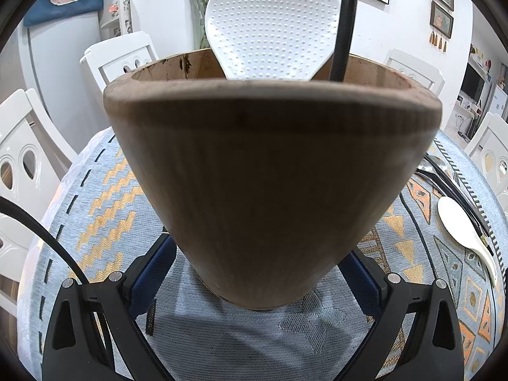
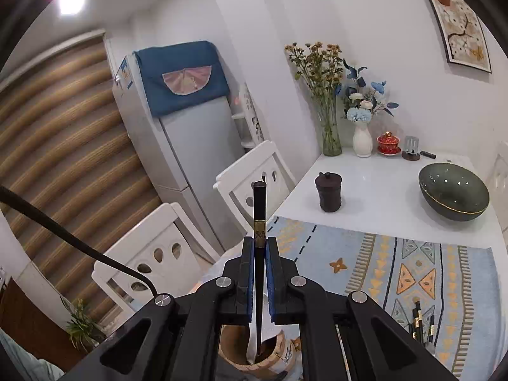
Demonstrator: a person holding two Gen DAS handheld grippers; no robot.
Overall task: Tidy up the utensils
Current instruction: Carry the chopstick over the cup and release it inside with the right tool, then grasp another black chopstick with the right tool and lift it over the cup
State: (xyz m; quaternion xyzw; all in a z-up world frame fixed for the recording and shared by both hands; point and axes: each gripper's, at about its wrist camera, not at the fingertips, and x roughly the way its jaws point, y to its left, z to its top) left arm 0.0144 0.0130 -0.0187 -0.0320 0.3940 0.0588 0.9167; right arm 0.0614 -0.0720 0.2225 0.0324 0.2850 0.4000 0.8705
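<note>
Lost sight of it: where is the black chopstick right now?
In the right wrist view, the black chopstick stands upright, clamped in the right gripper, its lower tip over the wooden holder. The left gripper grips that holder beside the white rice paddle.

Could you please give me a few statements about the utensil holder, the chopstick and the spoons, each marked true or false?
1. The right gripper is shut on a black chopstick. True.
2. The wooden holder lies on its side. False: it stands upright.
3. A white dotted rice paddle stands in the holder. True.
4. The white spoon is in the holder. False: it lies on the patterned cloth.
5. The left gripper brackets the holder's base. True.
</note>
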